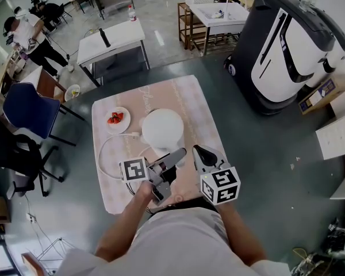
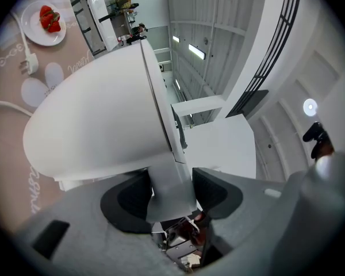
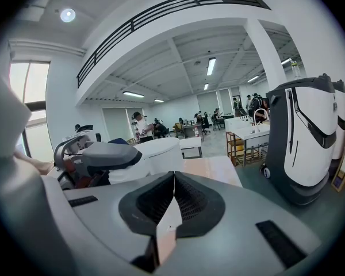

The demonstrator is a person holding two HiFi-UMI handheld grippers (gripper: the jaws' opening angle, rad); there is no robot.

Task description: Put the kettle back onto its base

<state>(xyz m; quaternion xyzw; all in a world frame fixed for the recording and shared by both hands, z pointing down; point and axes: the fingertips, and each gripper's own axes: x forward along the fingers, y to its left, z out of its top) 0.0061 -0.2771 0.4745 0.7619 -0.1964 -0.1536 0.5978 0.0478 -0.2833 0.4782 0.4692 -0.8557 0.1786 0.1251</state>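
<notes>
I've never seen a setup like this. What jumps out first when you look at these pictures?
The white kettle in the middle of the pink-clothed table draws the eye, with the left gripper clamped on its handle. To the kettle's left sits a plate of red strawberries. On the floor at the head view's upper right stands a big black-and-white machine.

An open lab hall: work tables [image 1: 112, 39], office chairs [image 1: 24, 112], a big black-and-white machine [image 1: 287, 45], strip lights [image 3: 211, 66].
</notes>
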